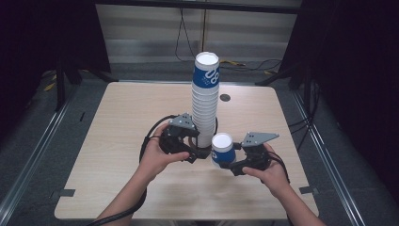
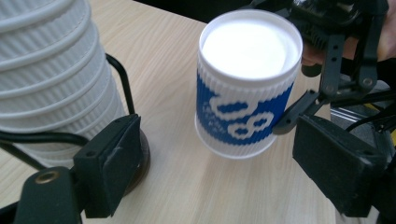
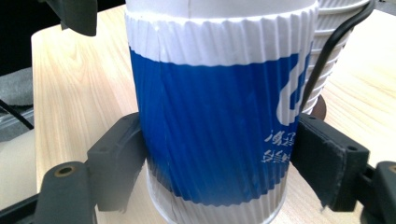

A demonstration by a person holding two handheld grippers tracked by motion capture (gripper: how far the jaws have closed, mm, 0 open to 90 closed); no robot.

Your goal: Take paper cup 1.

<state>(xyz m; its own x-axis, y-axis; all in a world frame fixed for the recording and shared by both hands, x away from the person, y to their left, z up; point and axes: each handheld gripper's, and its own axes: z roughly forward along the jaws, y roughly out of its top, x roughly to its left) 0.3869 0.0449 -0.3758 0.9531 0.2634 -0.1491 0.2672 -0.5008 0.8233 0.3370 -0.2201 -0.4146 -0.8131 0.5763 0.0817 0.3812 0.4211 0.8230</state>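
A tall stack of ribbed white paper cups [image 1: 205,103], its top one banded blue, stands mid-table. It also fills the left edge [image 2: 46,79] of the left gripper view. My left gripper [image 1: 197,153] sits low at the stack's base. Its jaws are open around bare wood [image 2: 222,158], and the stack lies outside the left jaw. A single blue-and-white cup [image 1: 222,150] stays just right of the stack, low over the table. My right gripper [image 1: 225,162] is shut on its blue band [image 3: 210,121], one pad on each side. I cannot tell whether the cup touches the wood.
The light wooden table [image 1: 141,108] has open room at left, right and front. A dark round disc [image 2: 142,156] lies under the stack. A black cable [image 1: 155,129] loops beside the left hand. A small dark hole [image 1: 225,98] sits behind the stack.
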